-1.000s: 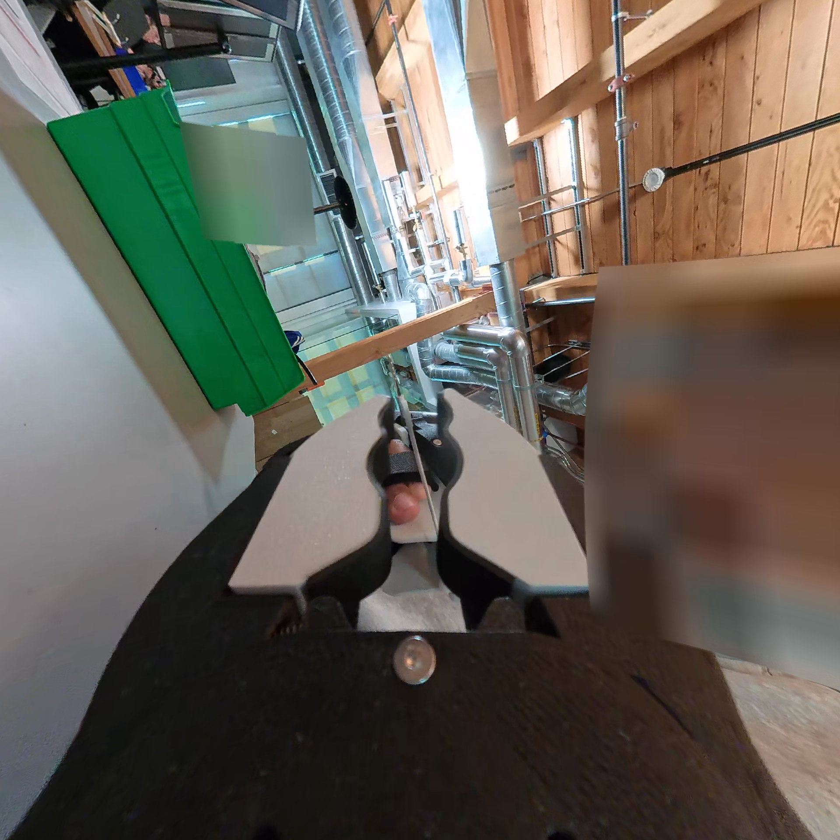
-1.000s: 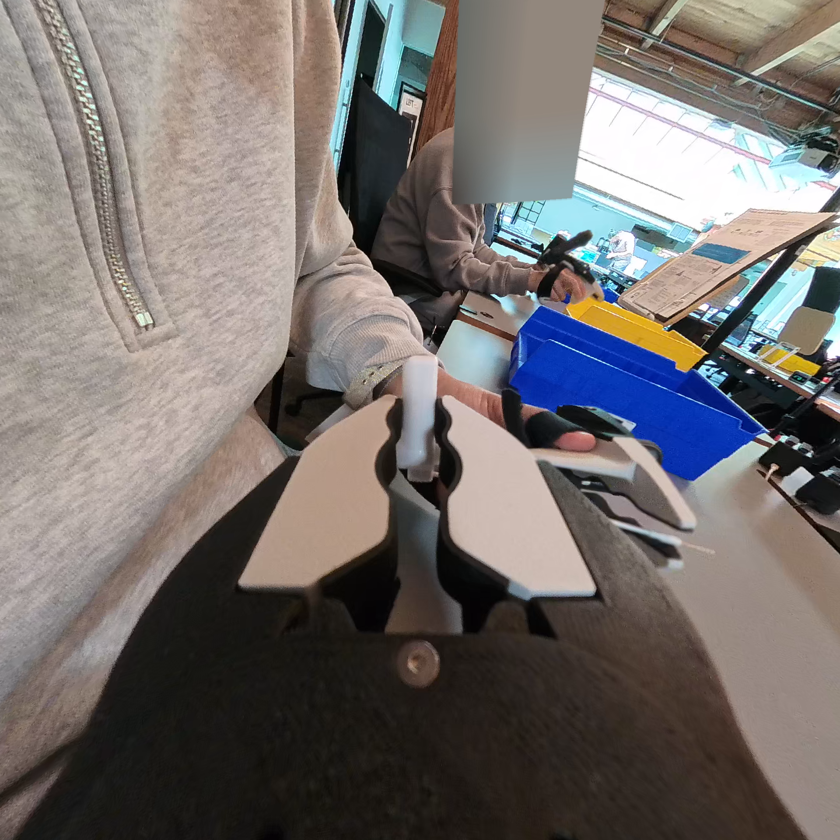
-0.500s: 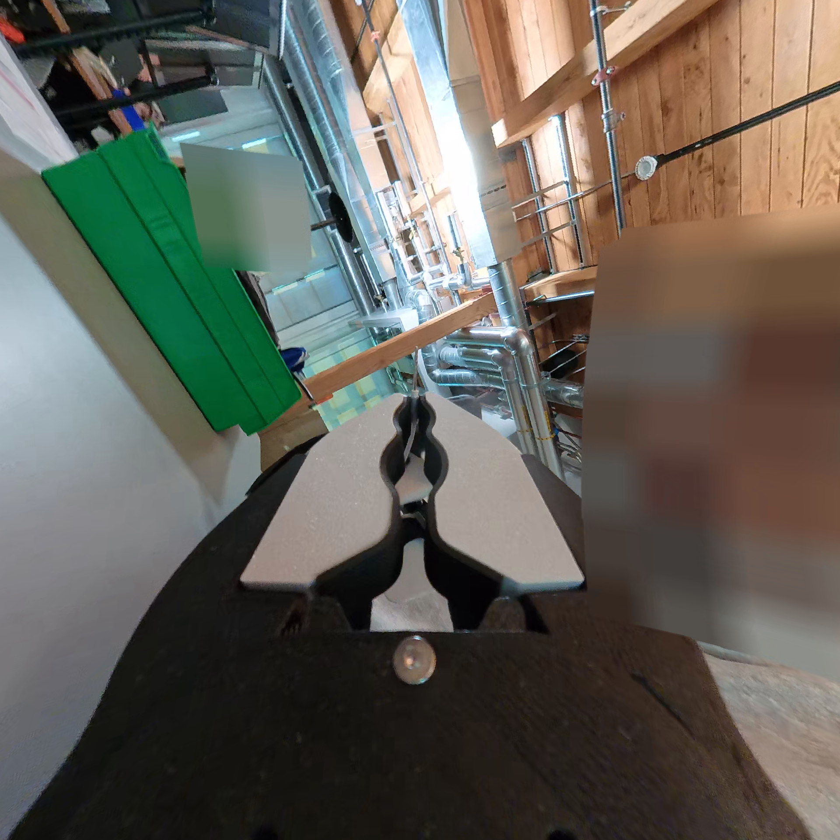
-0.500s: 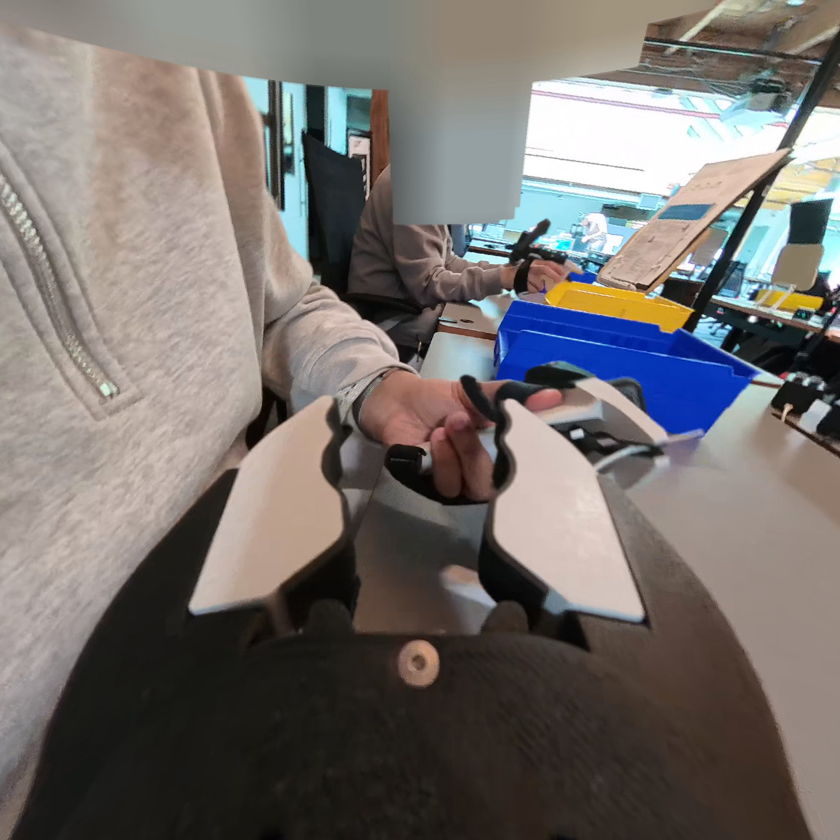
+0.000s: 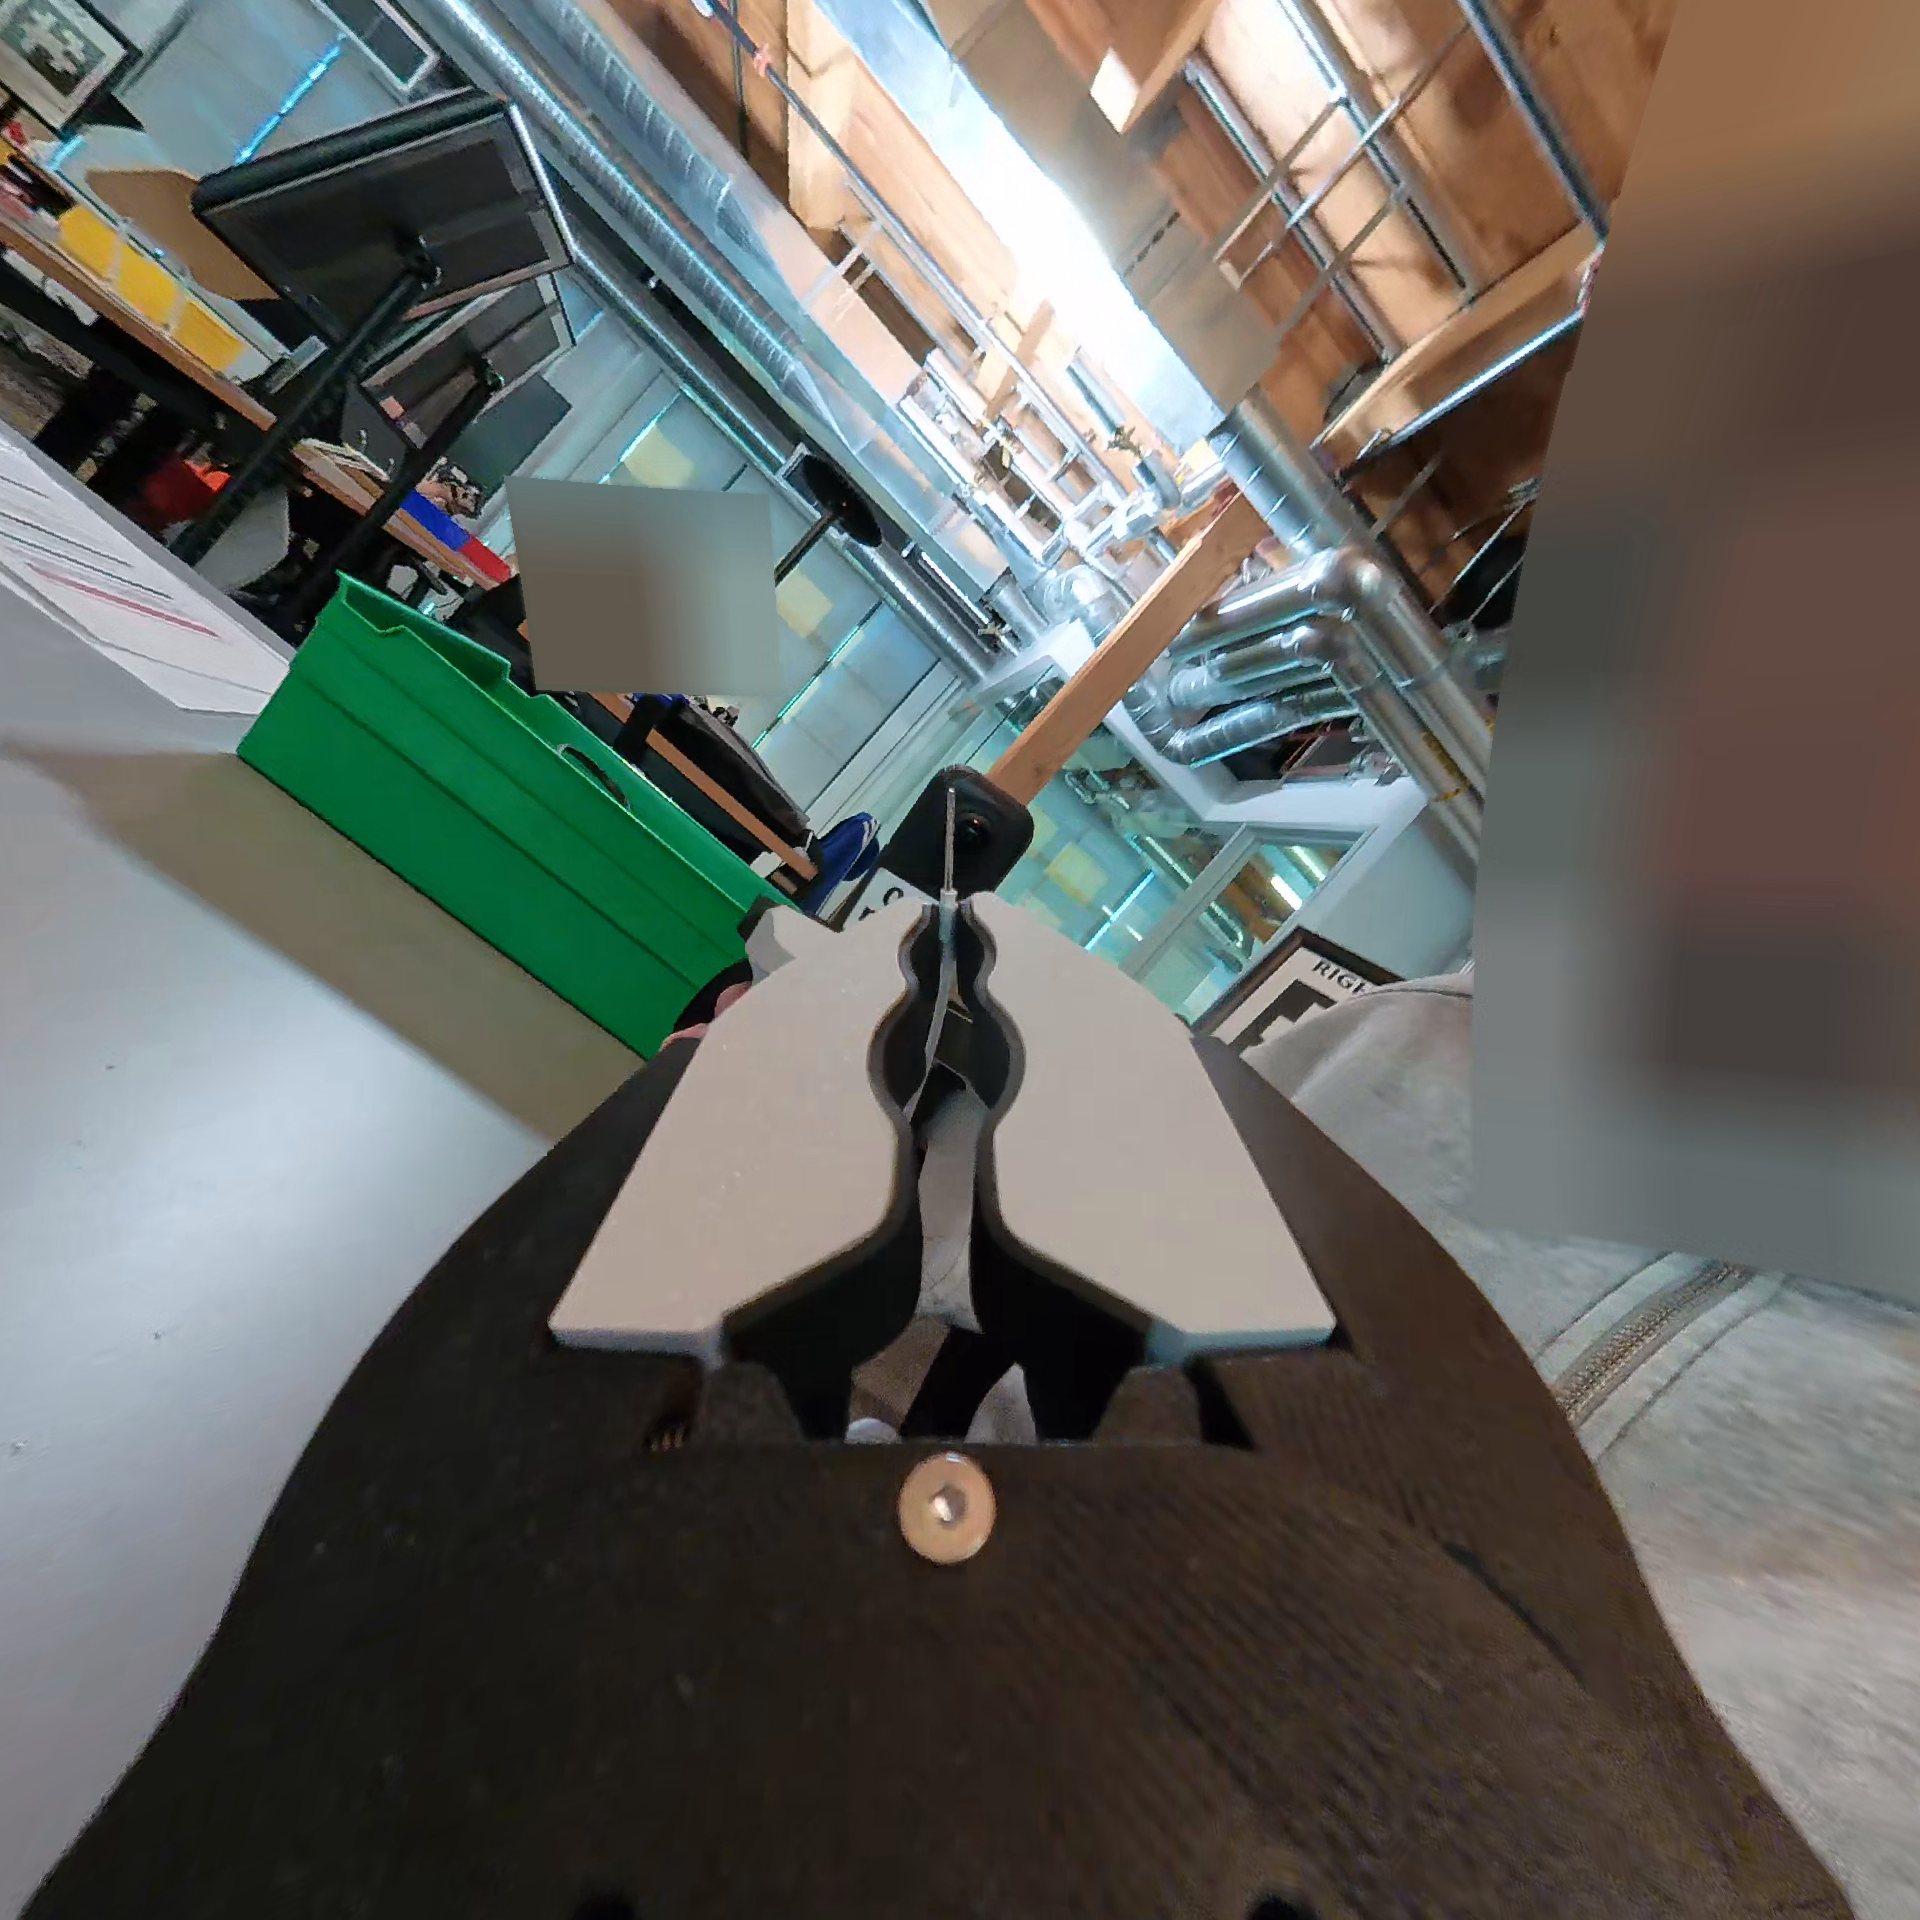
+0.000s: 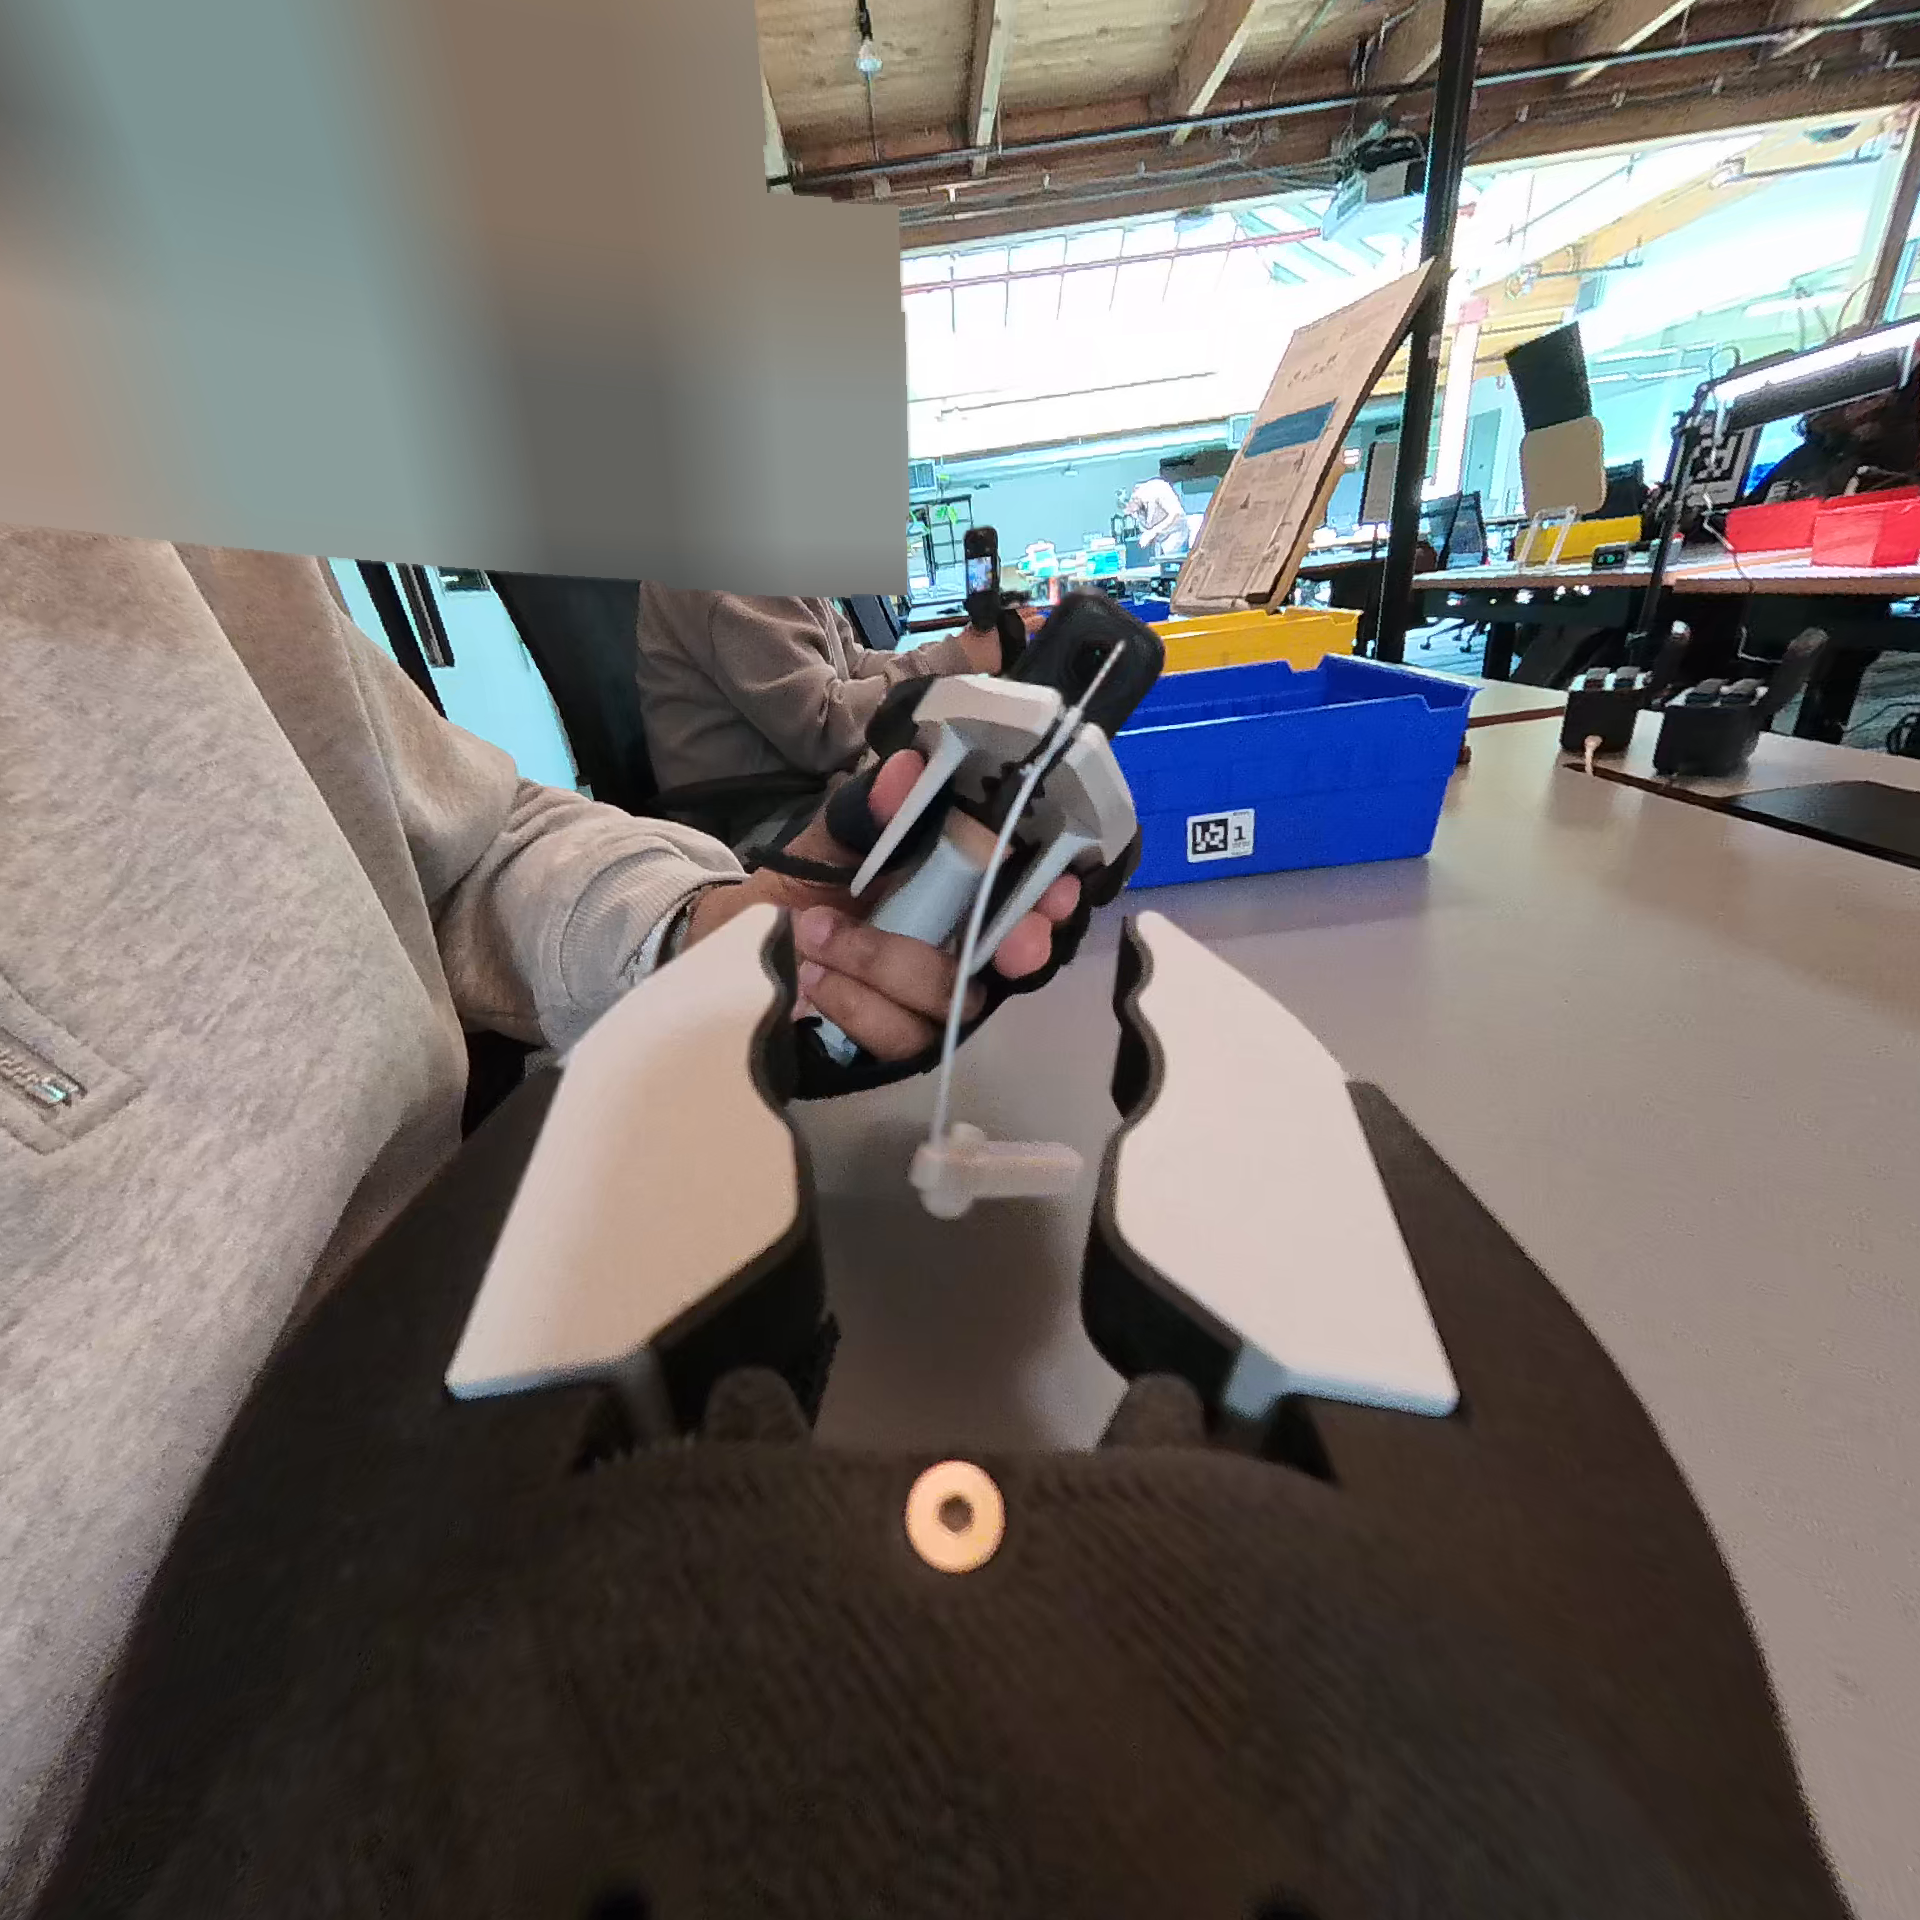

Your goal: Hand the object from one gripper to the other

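Note:
The object is a thin white cord with a small white plastic piece at its lower end. My left gripper is shut on the cord, which runs between its tips. In the right wrist view the left gripper is held in a hand above the table, and the cord hangs down from it. My right gripper is wide open and empty. The dangling plastic piece hangs between its fingers without touching them. The right gripper's black camera shows just beyond the left tips.
A grey table lies below. A blue bin and a yellow bin stand behind the left gripper, and a green bin on the other side. The holder's grey sweatshirt is close on the left. Another person sits behind. Left tips to right tips: about 4 cm.
The left gripper shut on the cord, then the right gripper opened and let go of the white piece. The grippers have drawn apart, and the piece now dangles from the left gripper.

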A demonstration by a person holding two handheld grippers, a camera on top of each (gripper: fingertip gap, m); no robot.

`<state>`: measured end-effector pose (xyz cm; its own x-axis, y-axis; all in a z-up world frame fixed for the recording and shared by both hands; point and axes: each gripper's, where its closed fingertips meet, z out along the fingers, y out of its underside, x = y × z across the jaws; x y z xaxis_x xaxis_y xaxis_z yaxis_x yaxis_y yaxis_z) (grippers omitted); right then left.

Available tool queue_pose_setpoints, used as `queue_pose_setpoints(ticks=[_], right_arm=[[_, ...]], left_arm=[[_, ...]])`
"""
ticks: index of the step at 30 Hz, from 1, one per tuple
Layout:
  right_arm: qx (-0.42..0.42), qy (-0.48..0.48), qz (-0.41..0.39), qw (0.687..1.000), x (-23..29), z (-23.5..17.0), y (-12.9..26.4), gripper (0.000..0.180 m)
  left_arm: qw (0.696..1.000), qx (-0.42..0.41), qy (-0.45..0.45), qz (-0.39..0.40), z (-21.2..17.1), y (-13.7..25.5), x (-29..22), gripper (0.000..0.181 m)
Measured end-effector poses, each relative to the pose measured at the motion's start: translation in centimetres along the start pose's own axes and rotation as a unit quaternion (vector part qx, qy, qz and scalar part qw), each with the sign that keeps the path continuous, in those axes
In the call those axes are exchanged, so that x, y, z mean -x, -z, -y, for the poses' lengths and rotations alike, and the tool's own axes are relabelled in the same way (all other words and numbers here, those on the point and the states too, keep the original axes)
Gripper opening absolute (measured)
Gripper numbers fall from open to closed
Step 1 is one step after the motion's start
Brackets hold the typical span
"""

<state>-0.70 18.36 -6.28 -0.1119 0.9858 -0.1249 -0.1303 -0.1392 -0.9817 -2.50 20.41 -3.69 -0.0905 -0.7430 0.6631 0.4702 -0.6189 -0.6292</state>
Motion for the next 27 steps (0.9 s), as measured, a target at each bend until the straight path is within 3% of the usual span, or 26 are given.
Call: queue_pose_setpoints(ticks=[7,11,17,22,27], right_arm=[[0.058,-0.038,-0.015,0.997,-1.1,-2.1,0.1,0.047],[0.045,-0.071,-0.014,0.996,-1.4,-1.7,0.5,0.043],[0.07,-0.107,0.026,0.991,-0.3,-2.7,0.0,0.036],[0.142,-0.097,0.033,0.984,0.4,-5.2,-0.5,0.034],[0.118,-0.137,0.04,0.983,0.2,-4.6,-0.3,0.04]], left_arm=[[0.999,0.025,-0.017,-0.013,-0.7,-0.4,-0.5,0.002],[0.999,0.038,-0.01,-0.027,-1.1,-0.5,-0.7,0.002],[0.999,0.035,-0.002,-0.028,-1.0,-0.3,-0.4,0.002],[0.998,0.042,-0.002,-0.037,-1.1,-0.4,-0.7,0.002],[0.996,0.05,-0.003,-0.074,-1.3,-0.4,-1.9,0.002]])
